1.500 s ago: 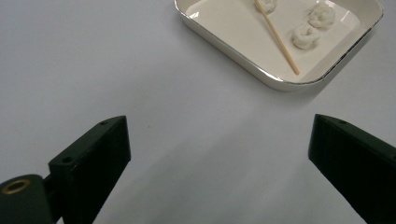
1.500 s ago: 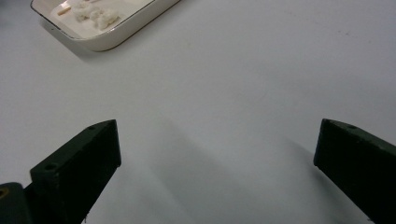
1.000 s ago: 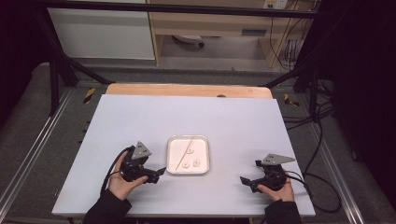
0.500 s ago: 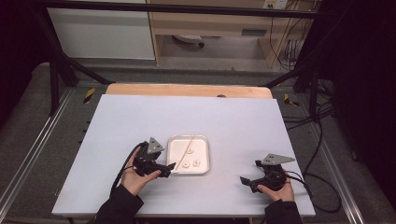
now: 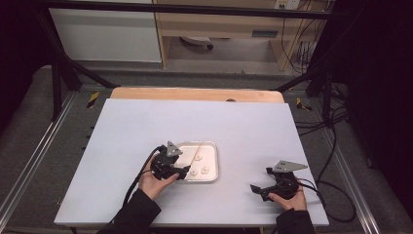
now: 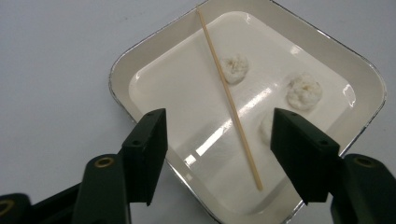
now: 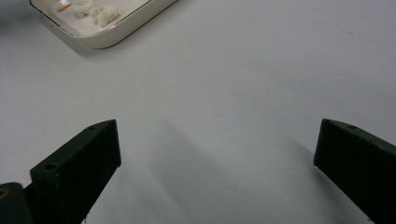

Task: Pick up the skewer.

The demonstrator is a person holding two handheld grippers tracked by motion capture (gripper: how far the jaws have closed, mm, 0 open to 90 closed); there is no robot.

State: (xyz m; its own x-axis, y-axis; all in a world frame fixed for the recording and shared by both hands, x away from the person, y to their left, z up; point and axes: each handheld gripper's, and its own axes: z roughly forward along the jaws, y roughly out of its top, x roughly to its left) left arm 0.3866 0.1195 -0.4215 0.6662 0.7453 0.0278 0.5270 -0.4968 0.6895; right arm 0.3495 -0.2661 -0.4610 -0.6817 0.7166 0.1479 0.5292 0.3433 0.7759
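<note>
Tabletop [image 5: 146, 126]: pale grey, flat, wide.
Tray [image 6: 327, 51]: white, square, rounded corners, shiny rim; near the front edge, left of centre.
Left tongs [image 6: 219, 140]: black, over the tray's near corner, unclenched but just been narrowing, astride the stick, pads not yet pressing.
Right tongs [image 7: 217, 149]: black, spread wide, nothing between, well apart from the tray.
Stick [image 6: 229, 95]: thin, pale, wooden, lying diagonally in the tray.
Lumps [image 6: 304, 91]: three small white doughy pieces beside it.
Advice: lower squarely, pinch the stick's near end, avoid the lump by the right pad.

You see a cream rectangular enamel tray [image 6: 140, 70], a pale tan wooden stick [image 6: 229, 98], white fluffy cotton balls [image 6: 304, 91], and a light grey tabletop [image 5: 243, 126].
</note>
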